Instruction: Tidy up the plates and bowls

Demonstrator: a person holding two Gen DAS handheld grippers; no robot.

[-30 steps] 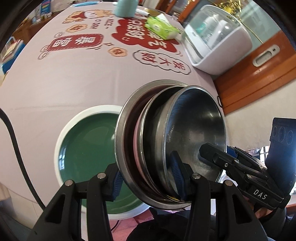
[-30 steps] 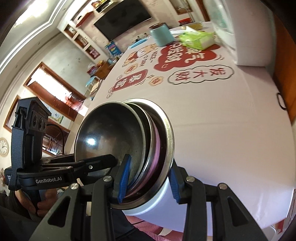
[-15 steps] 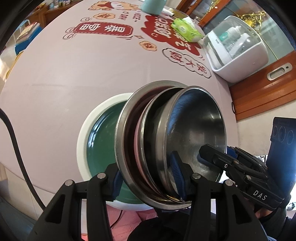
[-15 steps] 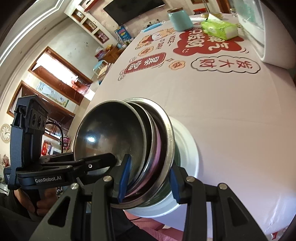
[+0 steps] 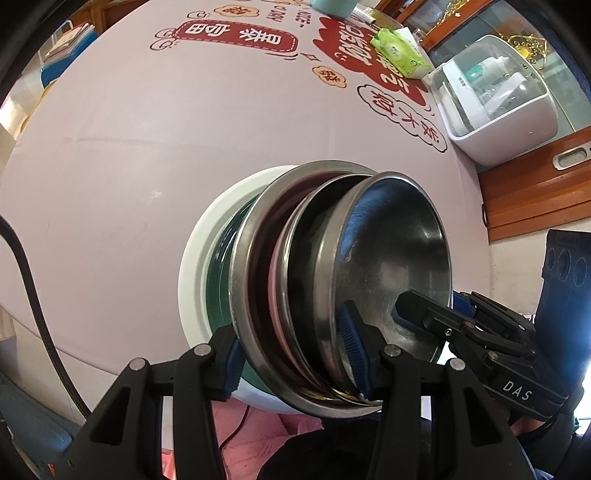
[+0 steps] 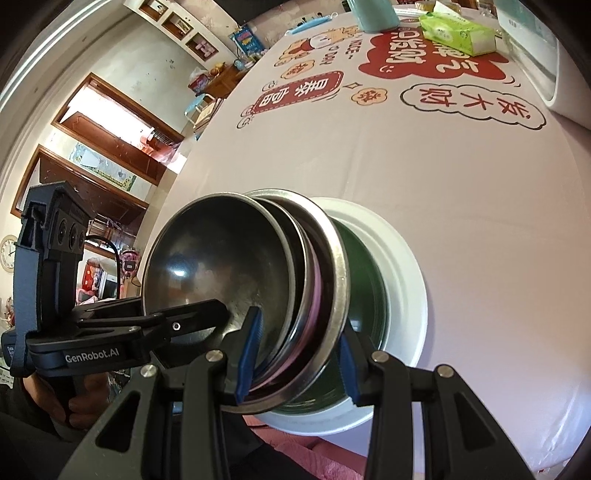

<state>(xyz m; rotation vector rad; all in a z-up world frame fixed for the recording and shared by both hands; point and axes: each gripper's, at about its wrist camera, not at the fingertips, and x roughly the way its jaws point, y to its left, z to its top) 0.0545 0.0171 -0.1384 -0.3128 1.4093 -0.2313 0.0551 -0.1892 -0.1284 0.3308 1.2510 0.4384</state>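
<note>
- The surface [image 5: 147,166] had a pale pink cloth with red and white printed characters, so pretty busy looking.
- A white plate with a green centre [image 5: 199,266] sat near the front edge of it.
- The stack of nested steel bowls [image 5: 369,277] was tipped up on its side right over that plate, pink rim showing between the metal ones. Couldn't tell if it touched the plate.
- Left tool [image 5: 295,354] was clamped on the stack's rim, one blue pad inside the top bowl and one behind the outer one.
- Right tool [image 6: 299,354] pinched the same stack from the opposite side.
- Farther back: a white lidded container [image 5: 495,96], a green tissue pack [image 5: 400,53] and a teal cup [image 6: 373,13].
</note>
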